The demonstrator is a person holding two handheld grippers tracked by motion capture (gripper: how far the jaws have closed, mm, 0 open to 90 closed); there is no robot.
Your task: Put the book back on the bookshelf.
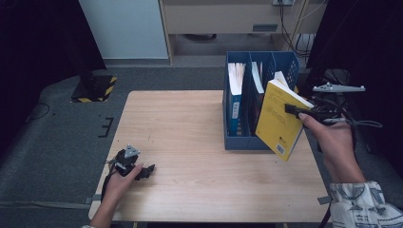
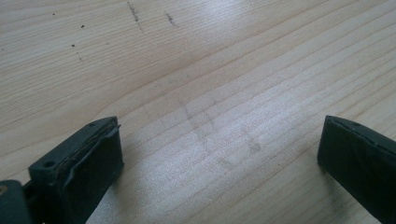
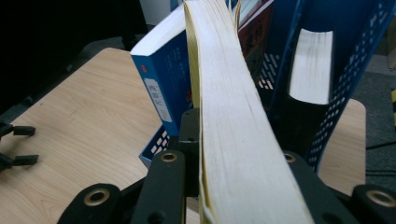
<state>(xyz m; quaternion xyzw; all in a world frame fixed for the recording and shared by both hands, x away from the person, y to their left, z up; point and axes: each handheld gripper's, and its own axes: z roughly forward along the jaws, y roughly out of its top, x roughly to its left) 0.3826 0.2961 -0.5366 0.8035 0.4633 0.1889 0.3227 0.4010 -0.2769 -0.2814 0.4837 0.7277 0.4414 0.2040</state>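
The yellow book (image 1: 279, 121) is held clamped in the right tongs (image 1: 295, 110) at its page edge, tilted and clear of the tabletop (image 1: 190, 142), just in front of the blue file rack (image 1: 237, 140) at the far right corner. In the right gripper view the page block (image 3: 233, 140) is seen pinched between the two black jaws, with the rack's compartments and a blue book (image 3: 161, 88) directly beyond. The grip on the fore-edge is judged to leave the spine free to be steered in or out of a slot between the dividers. The right hand (image 1: 335, 142) is raised over the right edge, with the tongs pointed level towards the rack. The left tongs (image 1: 146, 171) are rested near the near left corner, with the jaws spread wide over bare wood and nothing held between them.
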